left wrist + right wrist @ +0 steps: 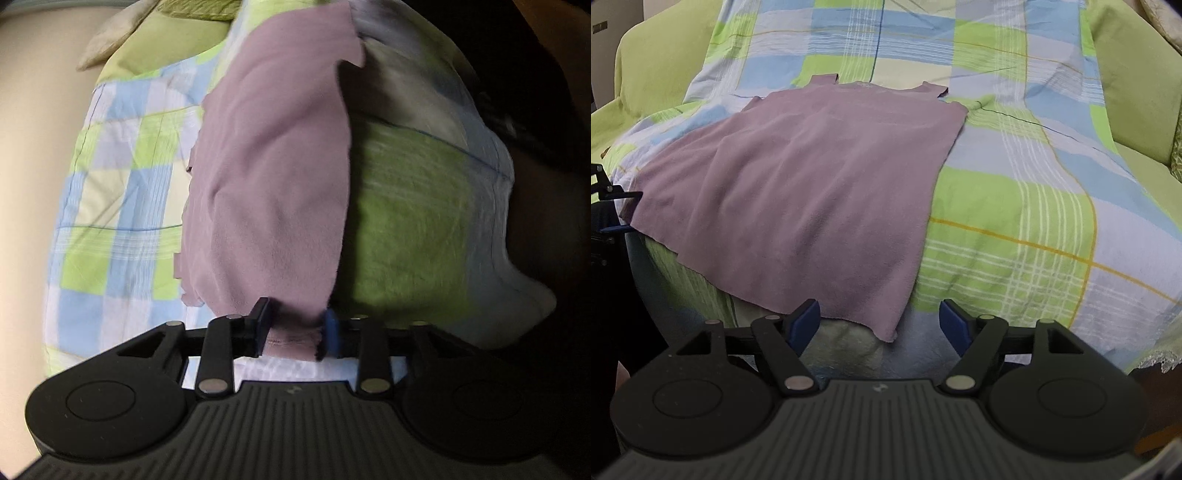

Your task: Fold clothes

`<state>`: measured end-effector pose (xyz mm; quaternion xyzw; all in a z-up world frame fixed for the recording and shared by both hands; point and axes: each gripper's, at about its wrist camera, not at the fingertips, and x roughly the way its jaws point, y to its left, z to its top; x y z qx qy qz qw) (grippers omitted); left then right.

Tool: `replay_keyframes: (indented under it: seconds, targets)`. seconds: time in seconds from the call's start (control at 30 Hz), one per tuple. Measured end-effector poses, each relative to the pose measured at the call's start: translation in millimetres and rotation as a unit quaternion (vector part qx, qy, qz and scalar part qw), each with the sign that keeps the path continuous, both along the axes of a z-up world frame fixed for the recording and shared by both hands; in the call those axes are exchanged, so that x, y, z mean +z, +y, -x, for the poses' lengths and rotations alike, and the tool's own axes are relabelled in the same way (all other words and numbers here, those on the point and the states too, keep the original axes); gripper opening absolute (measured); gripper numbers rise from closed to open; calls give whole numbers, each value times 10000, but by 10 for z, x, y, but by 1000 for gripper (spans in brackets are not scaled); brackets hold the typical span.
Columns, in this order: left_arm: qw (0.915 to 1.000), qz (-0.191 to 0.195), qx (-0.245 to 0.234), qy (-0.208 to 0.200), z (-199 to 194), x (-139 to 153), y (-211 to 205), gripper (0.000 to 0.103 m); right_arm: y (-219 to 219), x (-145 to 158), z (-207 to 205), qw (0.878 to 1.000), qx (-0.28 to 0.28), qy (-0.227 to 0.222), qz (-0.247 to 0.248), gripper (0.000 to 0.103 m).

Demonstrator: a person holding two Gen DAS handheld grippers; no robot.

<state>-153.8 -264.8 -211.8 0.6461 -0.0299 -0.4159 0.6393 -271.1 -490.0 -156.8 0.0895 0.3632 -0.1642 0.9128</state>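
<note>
the hem of the purple top (291, 341) is disappearing between the pads of the left gripper (293, 330), so the pinched strip is hiding from view. motion blur is smearing the checked sheet (122, 206) and the green patch on the right. the far right corner is sinking into darkness. in the right wrist view the left gripper (613, 210) is getting cut off by the left edge, and the top's (798, 192) left corner is vanishing behind it.

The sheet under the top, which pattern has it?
Sheet: green, blue and white checks; clearest in the right wrist view.
</note>
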Motion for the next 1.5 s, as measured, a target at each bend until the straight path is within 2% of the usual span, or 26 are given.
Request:
replay_keyframes:
  seconds: [0.03,0.07,0.1,0.17,0.23,0.33,0.37,0.47,0.53,0.6,0.7,0.73,0.77,0.83,0.97,1.17,1.2,1.23,1.33,1.47,1.5]
  targets:
    - [9996,137,79,242,-36,92,-10,6,8,6,8,10000,7,-9,14,68]
    - [9963,357,251,745,-122,245,-30,6,16,13,17,10000,15,-18,29,68]
    - [9874,594,488,1381,-243,401,-55,6,23,19,19,10000,32,-27,43,69]
    - [9565,1056,922,2557,-493,705,-97,6,72,36,3,9996,215,-95,123,69]
    - [9244,1456,1177,3323,-739,959,-113,5,136,24,-46,9984,510,-90,219,69]
    - [8969,1756,1272,3855,-948,1245,-157,5,280,-5,-138,9936,970,98,576,69]
    - [8895,1823,1287,3987,-1003,1331,-181,5,376,-15,-188,9882,1246,205,863,69]
    - [8795,1881,1257,4187,-1103,1550,-298,5,528,2,-249,9789,1637,183,1211,70]
    - [8775,1886,1224,4237,-1138,1627,-376,5,635,29,-309,9730,1917,-11,1285,71]
    - [8799,1873,1178,4205,-1150,1696,-443,5,737,74,-392,9691,2112,-305,1241,72]
    - [8804,1880,1106,4211,-1155,1770,-495,5,873,113,-516,9641,2177,-608,1392,72]
    - [8780,1902,1109,4249,-1158,1788,-485,5,922,97,-588,9622,2159,-629,1538,70]
    - [8741,1949,1133,4303,-1181,1810,-475,5,941,78,-618,9610,2154,-611,1622,69]
    - [8680,2046,1191,4366,-1217,1861,-409,5,984,-17,-698,9542,2218,-408,1965,53]
    - [8552,2257,1328,4472,-1272,1977,-232,5,960,-127,-681,9425,2220,-98,2497,45]
    - [8507,2354,1480,4461,-1353,1944,-135,5,691,-216,-507,9309,1915,416,3083,44]
    - [8512,2340,1488,4455,-1365,1937,-128,5,649,-230,-489,9271,1896,501,3193,41]
    - [8534,2315,1482,4430,-1371,1934,-119,5,612,-241,-469,9233,1899,567,3290,31]
    - [8687,2185,1429,4210,-1326,1900,-140,5,581,-229,-419,9090,1997,636,3601,4]
    - [9022,1806,1259,3710,-1210,1837,-149,5,535,-153,-337,8912,2201,720,3900,0]
    - [9079,1696,1205,3639,-1179,1816,-133,5,512,-116,-318,8889,2208,734,3947,0]
